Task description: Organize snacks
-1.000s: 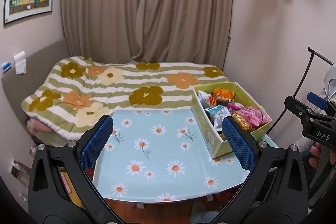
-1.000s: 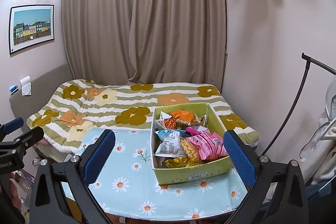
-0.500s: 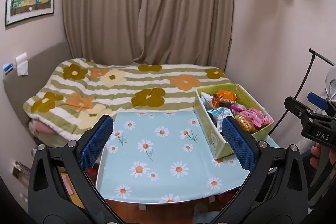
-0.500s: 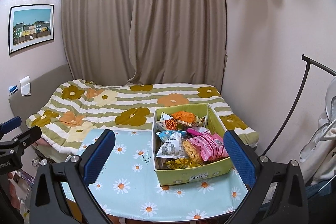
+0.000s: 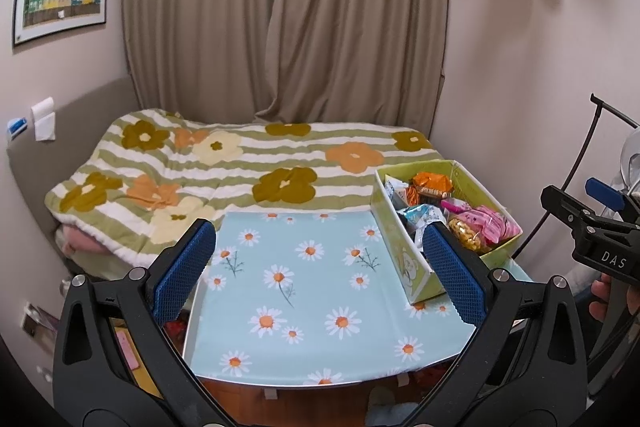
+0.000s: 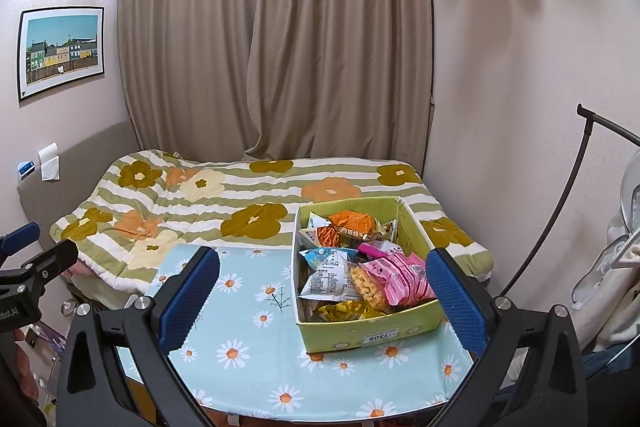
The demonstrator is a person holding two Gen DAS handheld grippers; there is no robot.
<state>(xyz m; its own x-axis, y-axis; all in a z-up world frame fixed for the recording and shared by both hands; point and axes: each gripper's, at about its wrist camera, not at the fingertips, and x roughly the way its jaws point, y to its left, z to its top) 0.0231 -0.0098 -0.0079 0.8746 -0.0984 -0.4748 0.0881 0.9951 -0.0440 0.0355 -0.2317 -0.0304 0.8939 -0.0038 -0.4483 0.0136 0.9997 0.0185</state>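
Green cardboard forms the snack box (image 6: pixel 368 333), which is set on the right part of a small table (image 5: pixel 304 311) covered in a pale blue daisy-print cloth. Its long axis is seen to run from the table's near edge toward the bed (image 6: pixel 240 195) behind, with the labelled short end turned toward the right wrist camera. Inside it, packets are heaped: an orange packet (image 6: pixel 352 223) at the far end, a pink packet (image 6: pixel 400 277) near the front right, a white and blue packet (image 6: pixel 326 273) at the left. The left gripper (image 5: pixel 320 271) is held with its blue pads wide apart, nothing between them. The right gripper (image 6: pixel 320 295) is likewise spread, empty, with the box framed between its fingers but not touched.
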